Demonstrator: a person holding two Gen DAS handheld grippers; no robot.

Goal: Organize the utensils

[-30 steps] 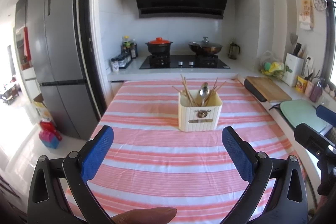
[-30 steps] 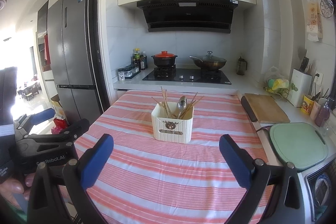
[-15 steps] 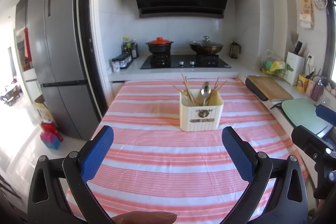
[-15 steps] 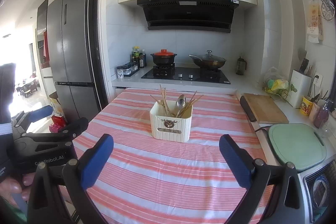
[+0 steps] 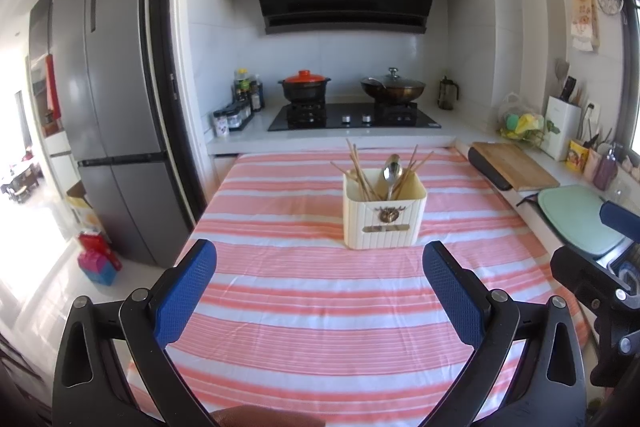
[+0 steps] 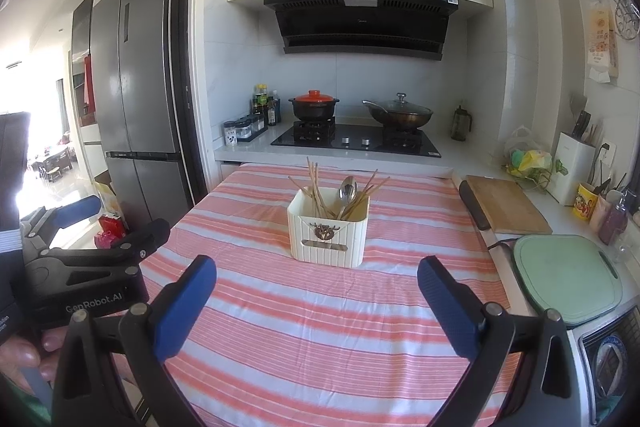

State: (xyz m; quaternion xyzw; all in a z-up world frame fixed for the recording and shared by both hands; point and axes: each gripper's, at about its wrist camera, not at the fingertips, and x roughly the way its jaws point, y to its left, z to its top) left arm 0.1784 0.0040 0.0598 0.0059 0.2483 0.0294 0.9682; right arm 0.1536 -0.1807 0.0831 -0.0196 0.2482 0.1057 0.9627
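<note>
Both wrist views have drifted slightly nearer the cream utensil holder [image 5: 383, 214] over the last second; otherwise the scene is unchanged. Left tongs [image 5: 319, 269] and right tongs [image 6: 317, 285] hover above the striped surface [image 5: 304, 323], each spread wide and holding nothing. The holder stands upright near the middle of the surface, well ahead of both tongs, and contains a bundle of chopsticks [image 5: 360, 169] and a metal spoon [image 5: 392, 171], mixed together and leaning outward, their long axes running roughly vertical with the free ends upward. From the left tongs the holder lies ahead and a little to the right; from the right tongs, ahead and nearly centred. Neither is clearly the closer. Any pick probably calls for a forward reach and a grasp from above on an upstanding handle.
</note>
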